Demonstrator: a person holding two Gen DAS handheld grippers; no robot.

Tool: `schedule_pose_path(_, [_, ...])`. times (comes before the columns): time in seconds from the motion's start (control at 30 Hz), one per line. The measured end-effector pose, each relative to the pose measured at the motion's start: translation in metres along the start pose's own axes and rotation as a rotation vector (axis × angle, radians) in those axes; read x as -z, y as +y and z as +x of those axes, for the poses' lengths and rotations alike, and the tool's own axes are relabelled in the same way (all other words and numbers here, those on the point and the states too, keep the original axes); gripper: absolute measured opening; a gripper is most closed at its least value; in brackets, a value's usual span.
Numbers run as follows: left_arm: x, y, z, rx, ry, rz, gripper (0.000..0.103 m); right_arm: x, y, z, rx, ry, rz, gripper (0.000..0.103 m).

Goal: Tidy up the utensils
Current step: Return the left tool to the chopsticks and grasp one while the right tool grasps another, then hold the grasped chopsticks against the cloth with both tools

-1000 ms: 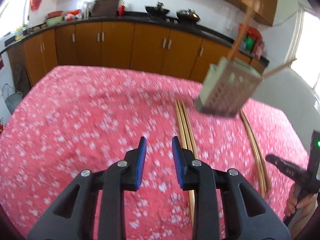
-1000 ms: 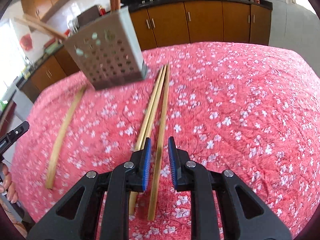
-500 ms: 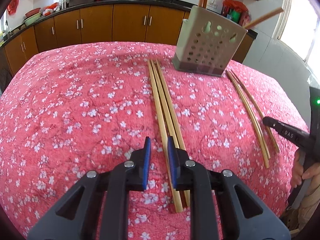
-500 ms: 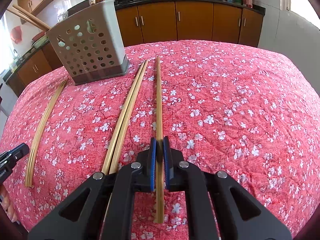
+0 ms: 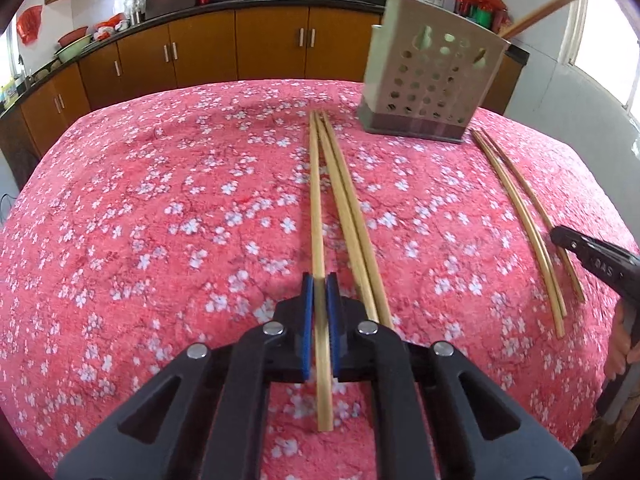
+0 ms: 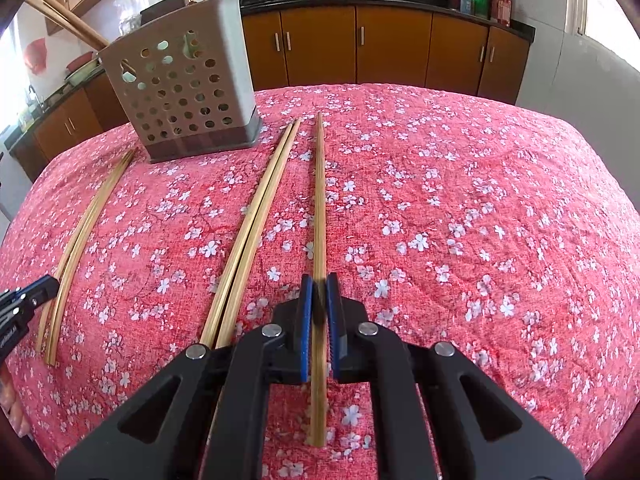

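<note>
In the left wrist view my left gripper (image 5: 319, 280) is shut on a bamboo chopstick (image 5: 316, 200), the leftmost of three lying lengthwise on the red flowered tablecloth (image 5: 160, 200). The other two chopsticks (image 5: 350, 216) lie just to its right. A beige perforated utensil holder (image 5: 432, 84) stands beyond them with chopsticks sticking out. In the right wrist view my right gripper (image 6: 319, 280) is shut on a single chopstick (image 6: 319, 200). A pair of chopsticks (image 6: 260, 216) lies to its left, and the holder (image 6: 180, 100) stands at the far left.
Two more chopsticks (image 5: 516, 216) lie right of the holder, next to a black gripper tip (image 5: 588, 260) held in a hand. The same pair (image 6: 80, 236) shows at the left of the right wrist view. Brown kitchen cabinets (image 5: 272, 44) stand behind the table.
My left gripper came down over the three chopsticks and closed on the leftmost one. My right gripper closed on its chopstick about half a second ago and has stayed put since.
</note>
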State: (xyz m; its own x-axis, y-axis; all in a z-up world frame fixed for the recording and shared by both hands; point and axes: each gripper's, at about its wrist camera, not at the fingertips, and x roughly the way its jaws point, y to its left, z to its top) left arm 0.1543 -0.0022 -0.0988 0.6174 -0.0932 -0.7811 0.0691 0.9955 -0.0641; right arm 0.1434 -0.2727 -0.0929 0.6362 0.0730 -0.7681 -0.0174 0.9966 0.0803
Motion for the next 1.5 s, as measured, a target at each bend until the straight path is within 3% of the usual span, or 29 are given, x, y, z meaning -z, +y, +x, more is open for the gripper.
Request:
schedule_pose_path(0.37, [-0.030,0.042,0.018,-0.092,0.004,-0.102,0.011,-0.014,-0.026,0.010,0.109,-0.026,0.028,0.008])
schedule_pose_path(0.53, [-0.033,0.044,0.022,-0.103,-0.016,-0.093,0.011,-0.016,-0.041,0.013,0.085,-0.031,0.081,0.008])
schedule_pose_path(1.5, [-0.033,0.044,0.023,-0.107,-0.020,-0.091,0.011,-0.015,-0.043,0.010,0.081,-0.033,0.091,0.008])
